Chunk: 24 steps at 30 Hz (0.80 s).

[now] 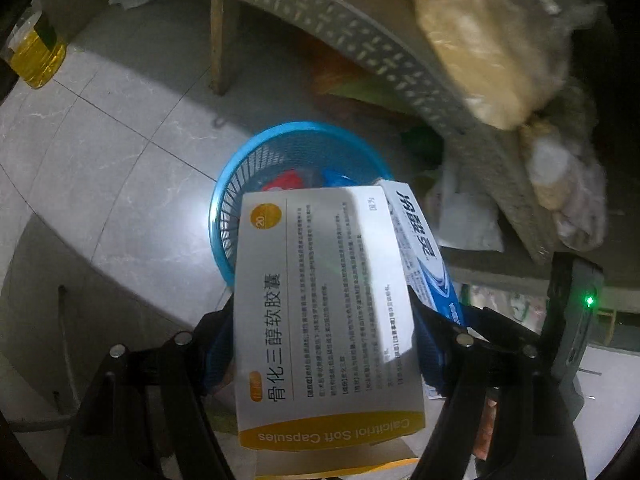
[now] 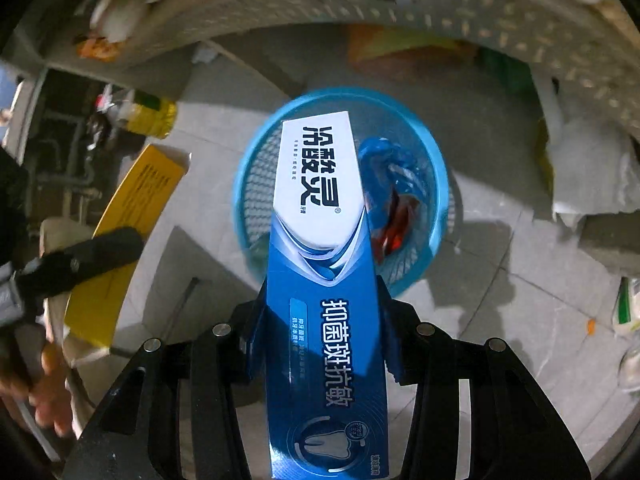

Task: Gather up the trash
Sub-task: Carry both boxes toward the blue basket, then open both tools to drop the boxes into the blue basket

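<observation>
- The step in hand looks like the drop: both boxes are carried over the blue basket point(image 2: 438, 200) on the tiled floor point(image 1: 120, 152), ready to go in.
- The left gripper point(image 1: 324, 320) has its jaws spread wide, one against each long side of the white and yellow capsule box point(image 1: 324, 304); the box sits flat between them with its far end over the near rim of the basket.
- The right gripper point(image 2: 322, 304) is about half open and clamped on the blue and white toothpaste box point(image 2: 320, 264), whose white end reaches well over the basket mouth.
- In the left view the toothpaste box point(image 1: 420, 248) lies just beside the capsule box, perhaps touching it; the overlap makes that hard to tell.
- Blue and red wrappers point(image 2: 394, 192) already lie in the basket.
- The perforated edge of a table point(image 2: 360, 4) arches above, with more bags and scraps on and under it.
- The next move calls for opening each set of jaws with the box end inside the rim; the capsule box probably needs carrying a little further over first.
- Risk: the long toothpaste box may catch the rim and tip out.
</observation>
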{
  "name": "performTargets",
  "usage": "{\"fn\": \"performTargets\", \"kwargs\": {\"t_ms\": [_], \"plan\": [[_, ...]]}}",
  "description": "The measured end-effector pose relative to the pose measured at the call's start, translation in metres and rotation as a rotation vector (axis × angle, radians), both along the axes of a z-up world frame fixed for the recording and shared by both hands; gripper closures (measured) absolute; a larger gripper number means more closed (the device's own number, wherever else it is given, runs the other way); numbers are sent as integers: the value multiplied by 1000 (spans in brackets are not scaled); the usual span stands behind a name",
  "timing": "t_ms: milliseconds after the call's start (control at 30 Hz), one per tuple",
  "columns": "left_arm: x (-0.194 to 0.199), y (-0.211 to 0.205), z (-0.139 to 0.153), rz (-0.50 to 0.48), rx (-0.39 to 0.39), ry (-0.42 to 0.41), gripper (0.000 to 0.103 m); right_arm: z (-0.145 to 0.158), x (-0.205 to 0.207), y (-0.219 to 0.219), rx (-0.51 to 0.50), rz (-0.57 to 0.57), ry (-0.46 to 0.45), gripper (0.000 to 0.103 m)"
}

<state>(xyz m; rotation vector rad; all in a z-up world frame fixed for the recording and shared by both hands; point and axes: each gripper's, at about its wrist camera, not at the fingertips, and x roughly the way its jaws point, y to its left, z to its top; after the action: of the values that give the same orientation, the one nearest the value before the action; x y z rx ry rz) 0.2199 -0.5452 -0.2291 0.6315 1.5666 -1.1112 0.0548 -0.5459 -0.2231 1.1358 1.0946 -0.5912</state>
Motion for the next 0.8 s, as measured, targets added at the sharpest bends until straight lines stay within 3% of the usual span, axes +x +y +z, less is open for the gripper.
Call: {"fn": "performTargets", "kwargs": {"t_ms": [100,167,200,367,633,800], "plan": [[-2,-14,-10,36,-14,-8,28,-20,13,-16,17,-18,16,54],[2,-13,-10,75,-39,7,16,-28,20,-24,-7,-28,4,39],[3,-11,-9,103,-58,16,15,-28,21,-26,-25,-30,8,36],[6,-3,-1,123,-87,44,15,-30,18,-19,-113,-34,59,35],[7,31,50,131,-197,69,15,-12,-9,-3,-235,-5,96,36],[0,75,104,116,-303,32,15,17,-24,30,-283,32,69,35]]}}
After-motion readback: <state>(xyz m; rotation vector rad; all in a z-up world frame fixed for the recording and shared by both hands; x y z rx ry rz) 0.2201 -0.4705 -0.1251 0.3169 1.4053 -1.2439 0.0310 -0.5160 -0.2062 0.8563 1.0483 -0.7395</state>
